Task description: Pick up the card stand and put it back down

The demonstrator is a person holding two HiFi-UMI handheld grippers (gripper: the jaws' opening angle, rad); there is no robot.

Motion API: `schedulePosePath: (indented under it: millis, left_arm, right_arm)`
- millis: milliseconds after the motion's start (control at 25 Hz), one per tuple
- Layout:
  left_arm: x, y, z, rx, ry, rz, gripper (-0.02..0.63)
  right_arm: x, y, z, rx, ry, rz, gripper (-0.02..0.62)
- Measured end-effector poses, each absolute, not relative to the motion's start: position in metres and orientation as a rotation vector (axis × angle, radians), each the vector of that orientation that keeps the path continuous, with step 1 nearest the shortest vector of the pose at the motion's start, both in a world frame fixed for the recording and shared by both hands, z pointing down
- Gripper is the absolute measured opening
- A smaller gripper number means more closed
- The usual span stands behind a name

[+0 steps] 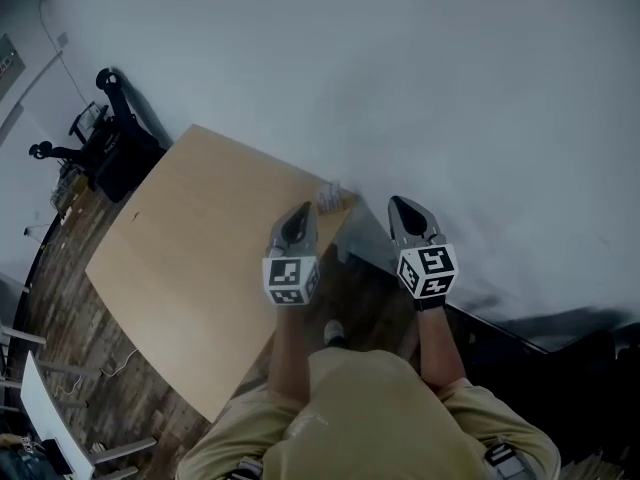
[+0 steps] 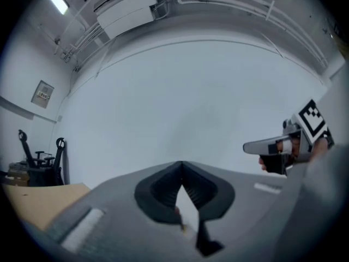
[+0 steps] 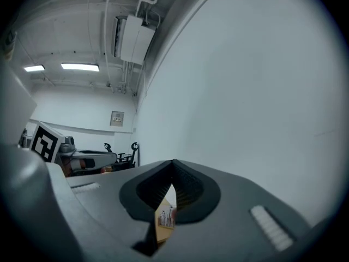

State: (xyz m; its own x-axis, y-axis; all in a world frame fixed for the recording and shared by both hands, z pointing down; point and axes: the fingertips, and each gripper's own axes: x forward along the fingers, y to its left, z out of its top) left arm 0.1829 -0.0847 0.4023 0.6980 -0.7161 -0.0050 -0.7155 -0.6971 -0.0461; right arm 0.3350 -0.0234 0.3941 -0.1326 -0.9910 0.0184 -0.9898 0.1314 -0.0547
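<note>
The card stand (image 1: 329, 197) is small and clear, with printed cards in it. It stands at the far right corner of the wooden table (image 1: 200, 248). My left gripper (image 1: 299, 211) hovers just short of it, jaws shut and empty. My right gripper (image 1: 404, 205) is held beyond the table's right edge, level with the left one, jaws also shut on nothing. In the right gripper view the card stand (image 3: 166, 217) shows through the slot below the closed jaw tips (image 3: 173, 165), on the table corner. The left gripper view looks past its closed tips (image 2: 181, 165) at the white wall; the right gripper (image 2: 272, 146) shows at the side.
A white wall (image 1: 420, 68) rises close behind the table. Black wheeled equipment (image 1: 110, 143) stands off the table's far left corner. Dark wooden floor (image 1: 70, 308) runs along the left, with white furniture (image 1: 40, 408) at the lower left. A person's legs fill the bottom.
</note>
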Motion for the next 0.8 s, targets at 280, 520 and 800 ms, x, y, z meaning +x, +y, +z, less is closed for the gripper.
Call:
schedulePosePath:
  millis: [280,520,800]
  left_arm:
    - [0.194,-0.156,0.407,-2.946,1.074,-0.024,0.003]
    - [0.184,-0.213,0.471,-3.055,1.034,-0.109,0.003]
    - [0.200,-0.264,0.556,-3.140,0.909,-0.368,0.032]
  right_arm:
    - [0.337,-0.102,0.405,-2.100,2.356,-0.158,0.003]
    - [0.325,-0.158,0.462,-2.090,2.420,-0.286,0.003]
    - [0.342,-0.214,0.543,-2.022,2.458,-0.517,0.003]
